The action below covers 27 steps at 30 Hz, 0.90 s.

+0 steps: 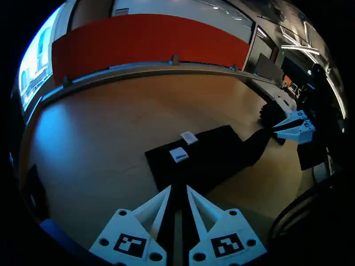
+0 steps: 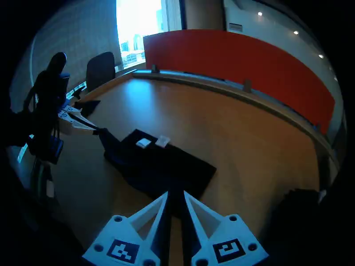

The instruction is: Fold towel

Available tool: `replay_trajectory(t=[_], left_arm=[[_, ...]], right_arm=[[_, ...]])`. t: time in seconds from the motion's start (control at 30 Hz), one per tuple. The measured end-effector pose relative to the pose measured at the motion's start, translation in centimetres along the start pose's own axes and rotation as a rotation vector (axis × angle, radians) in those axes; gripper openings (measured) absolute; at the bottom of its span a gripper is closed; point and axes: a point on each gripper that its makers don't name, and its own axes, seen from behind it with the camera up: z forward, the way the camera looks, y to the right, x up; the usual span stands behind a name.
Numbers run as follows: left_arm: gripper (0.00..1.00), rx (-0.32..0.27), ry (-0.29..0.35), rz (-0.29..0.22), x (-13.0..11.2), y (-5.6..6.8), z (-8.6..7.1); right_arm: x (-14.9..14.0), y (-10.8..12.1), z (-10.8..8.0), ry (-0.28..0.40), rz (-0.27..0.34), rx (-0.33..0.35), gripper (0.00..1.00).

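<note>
A dark towel (image 1: 204,155) lies across the wooden table (image 1: 102,133), with two white tags (image 1: 179,154) on top. In the left gripper view, my left gripper (image 1: 179,188) is shut on the towel's near edge, a dark strip running between its fingers. My right gripper (image 1: 284,131) shows farther right, pinching a lifted corner. In the right gripper view, the right gripper (image 2: 176,193) is shut on the towel (image 2: 164,170), and the left gripper (image 2: 88,126) grips the corner at the far left. The tags (image 2: 143,142) sit near that end.
An orange partition (image 1: 146,40) runs along the table's far edge (image 1: 133,73). Office chairs (image 2: 100,68) stand by a bright window (image 2: 137,26). A small dark object (image 2: 88,106) lies on the table near the left gripper. Bare wood surrounds the towel.
</note>
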Motion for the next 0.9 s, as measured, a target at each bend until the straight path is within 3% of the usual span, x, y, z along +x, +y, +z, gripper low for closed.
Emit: replay_trajectory(t=[0.3,0.57,0.9], left_arm=[[0.08,0.019,-0.007,0.005,0.3,-1.6,2.6],[0.08,0.026,-0.008,-0.027,0.5,-2.6,4.9],[0.11,0.05,-0.015,-0.023,0.2,-3.4,6.6]], right_arm=[[-0.3,1.8,2.3,-0.023,0.018,-0.034,0.1],[-0.8,2.8,4.7,-0.043,0.046,-0.058,0.1],[-1.3,3.6,6.5,-0.058,0.084,-0.089,0.1]])
